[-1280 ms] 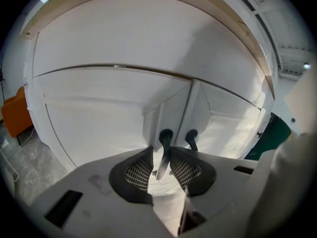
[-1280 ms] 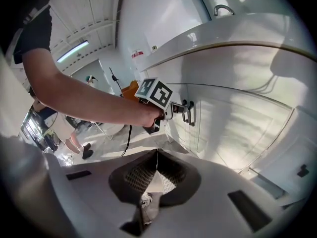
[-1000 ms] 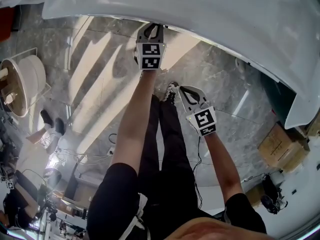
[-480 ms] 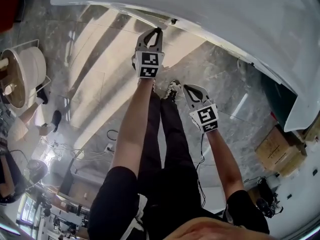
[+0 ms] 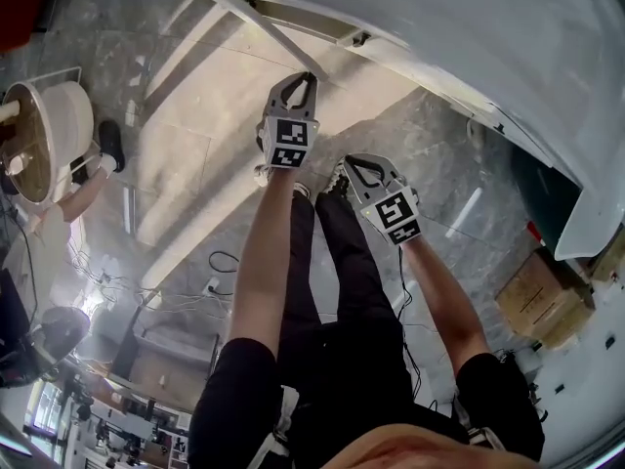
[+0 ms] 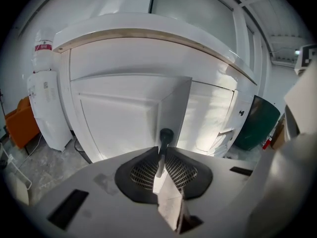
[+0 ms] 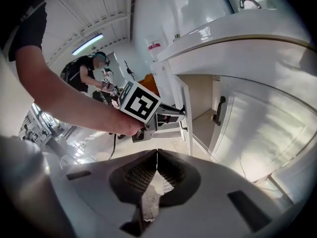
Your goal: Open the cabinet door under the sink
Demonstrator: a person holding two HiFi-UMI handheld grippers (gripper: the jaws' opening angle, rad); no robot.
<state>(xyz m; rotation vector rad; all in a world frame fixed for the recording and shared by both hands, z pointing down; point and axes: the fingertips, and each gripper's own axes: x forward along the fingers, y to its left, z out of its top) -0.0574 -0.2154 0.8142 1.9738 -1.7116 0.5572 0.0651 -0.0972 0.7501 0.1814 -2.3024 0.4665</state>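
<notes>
The cabinet door (image 6: 173,108) under the sink is found swung well out from its frame, with the pale inside of the cabinet (image 7: 200,100) laid open behind it. In the head view its top edge is seen as a thin white line running out to the left gripper (image 5: 305,78).

The fingers of the left gripper are pinched on the door's black handle (image 6: 165,135), which stands upright between them near the door's free edge. The fingers of the right gripper (image 7: 156,157) are pressed together with nothing between them; it is held near the left one but apart from the door. The neighbouring door (image 7: 257,133) is shut, its own black handle (image 7: 218,110) untouched.

The door is judged to be a stiff, light painted panel that swings freely on its hinges, so little force should be needed. The handle is judged hard and smooth, and rather slippery under the ribbed fingers. It is best taken across its slim stem, as it is now, since the flat face of the door offers no purchase.

The pull should be kept along the door's arc, not straight outward. Otherwise the handle may be twisted out of the grip or the hinges strained. The opening is judged to be largely done.
</notes>
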